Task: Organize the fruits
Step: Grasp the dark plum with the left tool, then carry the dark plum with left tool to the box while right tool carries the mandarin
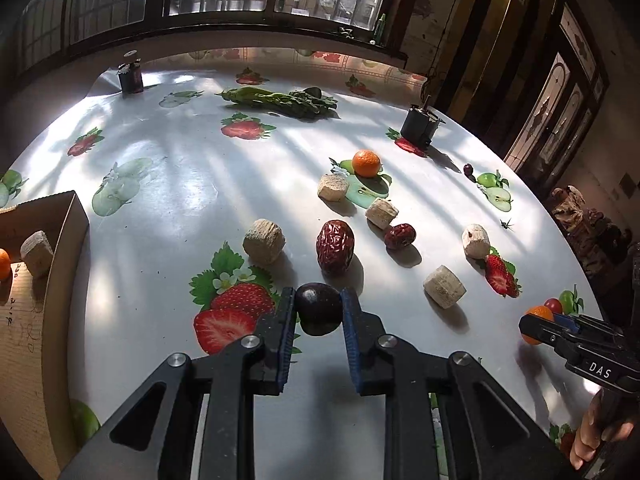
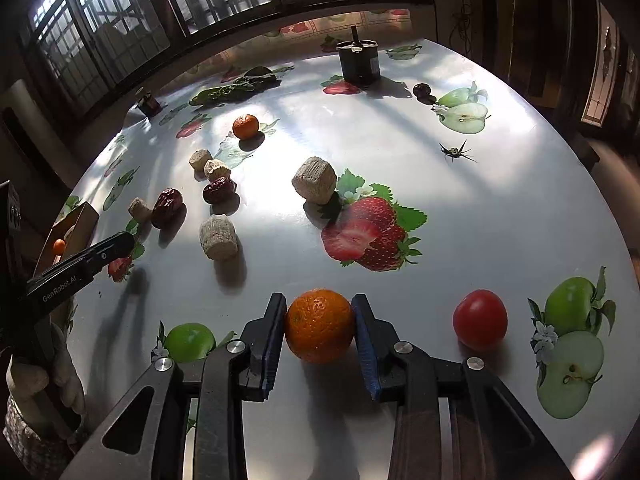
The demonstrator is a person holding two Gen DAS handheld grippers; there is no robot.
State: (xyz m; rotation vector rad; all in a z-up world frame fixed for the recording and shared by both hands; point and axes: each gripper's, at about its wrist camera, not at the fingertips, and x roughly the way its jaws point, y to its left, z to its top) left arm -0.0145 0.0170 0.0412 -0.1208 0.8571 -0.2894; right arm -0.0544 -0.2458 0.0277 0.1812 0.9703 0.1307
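Grippers are working a fruit-strewn counter (image 1: 180, 184). Left hand-held gripper (image 1: 319, 314) is clamping a dark plum (image 1: 319, 308); right hand-held gripper (image 2: 320, 326) is squeezing a mandarin (image 2: 319, 325), a tomato (image 2: 480, 319) sitting at its 3 o'clock.

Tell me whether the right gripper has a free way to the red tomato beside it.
Probably yes, but not yet: the right gripper has its pads against an orange. The red tomato sits just to its right on bare tablecloth, with nothing between them.

— How do the grippers look?
— The left gripper (image 1: 319, 309) and right gripper (image 2: 320, 326) are black, with blue ribbed pads (image 1: 352, 322) and silver screws (image 2: 403, 347). White letters: "DAS", "GenRobot.AI".
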